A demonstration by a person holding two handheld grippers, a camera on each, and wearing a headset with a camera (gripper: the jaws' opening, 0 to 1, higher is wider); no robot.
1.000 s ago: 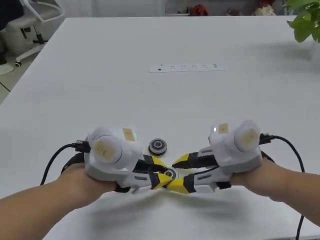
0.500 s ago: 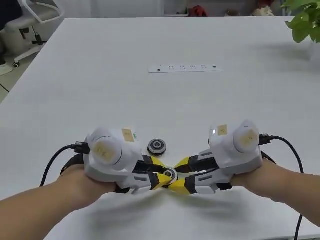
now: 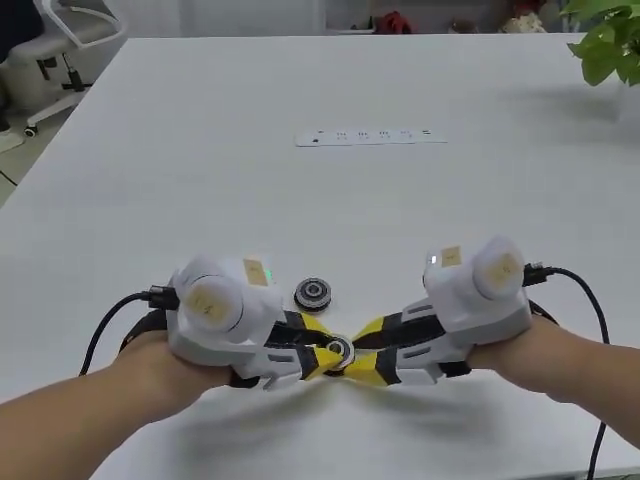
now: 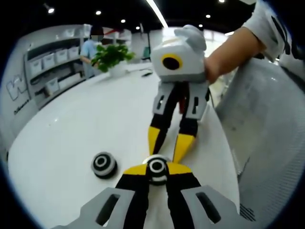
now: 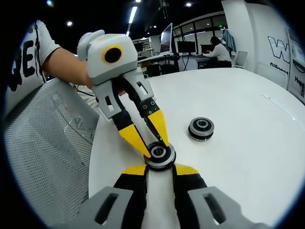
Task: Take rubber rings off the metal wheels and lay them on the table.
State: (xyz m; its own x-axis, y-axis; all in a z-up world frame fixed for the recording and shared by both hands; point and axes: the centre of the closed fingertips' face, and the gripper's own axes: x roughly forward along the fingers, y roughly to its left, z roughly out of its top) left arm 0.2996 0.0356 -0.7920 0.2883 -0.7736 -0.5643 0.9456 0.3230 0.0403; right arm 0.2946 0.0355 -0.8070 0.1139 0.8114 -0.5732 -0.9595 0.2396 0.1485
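A small metal wheel point(image 3: 338, 351) with a black rubber ring hangs just above the table's near edge, held between both grippers. My left gripper point(image 3: 322, 358) comes in from the left and is shut on it; in the left gripper view its yellow tips point(image 4: 157, 170) clamp the wheel point(image 4: 156, 168). From the right, my right gripper point(image 3: 360, 360) has its jaws closed against the same wheel point(image 5: 159, 155), with its own tips point(image 5: 160, 168) flanking the rim. A second wheel point(image 3: 314, 292) with its ring lies flat on the table behind the grippers, also seen as a wheel point(image 4: 104, 164) and a wheel point(image 5: 200, 128).
The white table point(image 3: 330, 200) stretches far ahead. A white strip with printed marks point(image 3: 370, 136) lies at its middle. A green plant point(image 3: 605, 40) stands at the back right corner and an office chair point(image 3: 70, 40) at the back left.
The right gripper's jaws were wide open beside the wheel; they have moved in and closed on it. The left gripper has kept its hold in place.
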